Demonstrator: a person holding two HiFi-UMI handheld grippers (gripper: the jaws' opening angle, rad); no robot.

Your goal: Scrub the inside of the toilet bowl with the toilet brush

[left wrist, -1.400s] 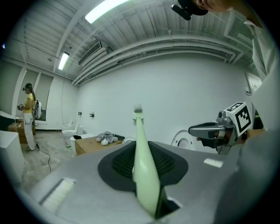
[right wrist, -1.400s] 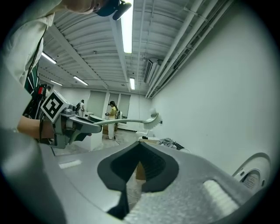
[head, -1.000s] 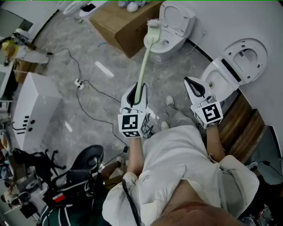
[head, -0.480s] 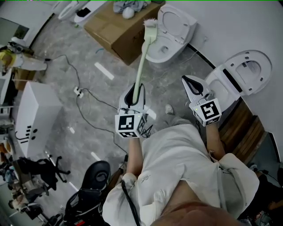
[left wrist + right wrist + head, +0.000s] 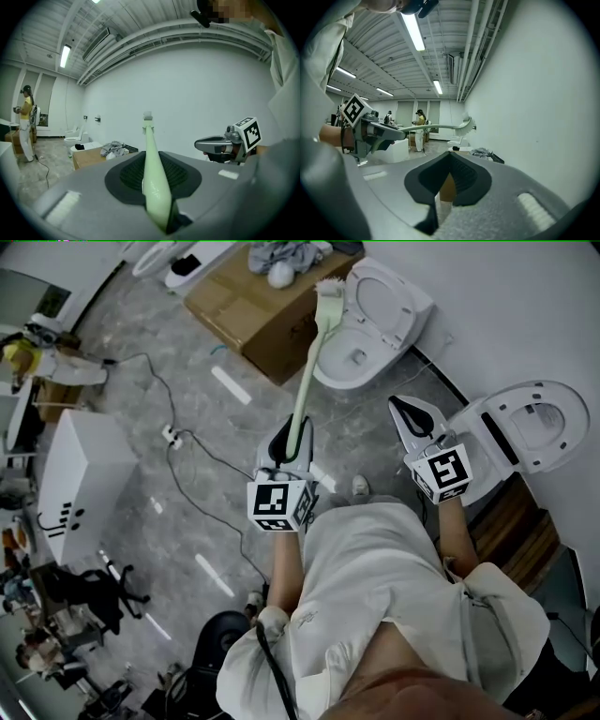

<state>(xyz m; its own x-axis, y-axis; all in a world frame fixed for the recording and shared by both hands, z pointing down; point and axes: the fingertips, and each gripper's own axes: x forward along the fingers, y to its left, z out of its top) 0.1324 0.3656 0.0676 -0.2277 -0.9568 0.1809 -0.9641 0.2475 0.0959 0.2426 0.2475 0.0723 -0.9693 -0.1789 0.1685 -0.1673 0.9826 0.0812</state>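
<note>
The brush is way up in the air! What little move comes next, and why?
Probably tip the brush down toward the open toilet ahead. The left gripper is shut on its handle, but the bristles stand high in the air, not inside the toilet, so no scrubbing can start yet.

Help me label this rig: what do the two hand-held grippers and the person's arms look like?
Both the left hand-held gripper and the right hand-held gripper have pale grey bodies, black jaw pads and a white cube with black square markers. The person wears a white short-sleeved shirt.
</note>
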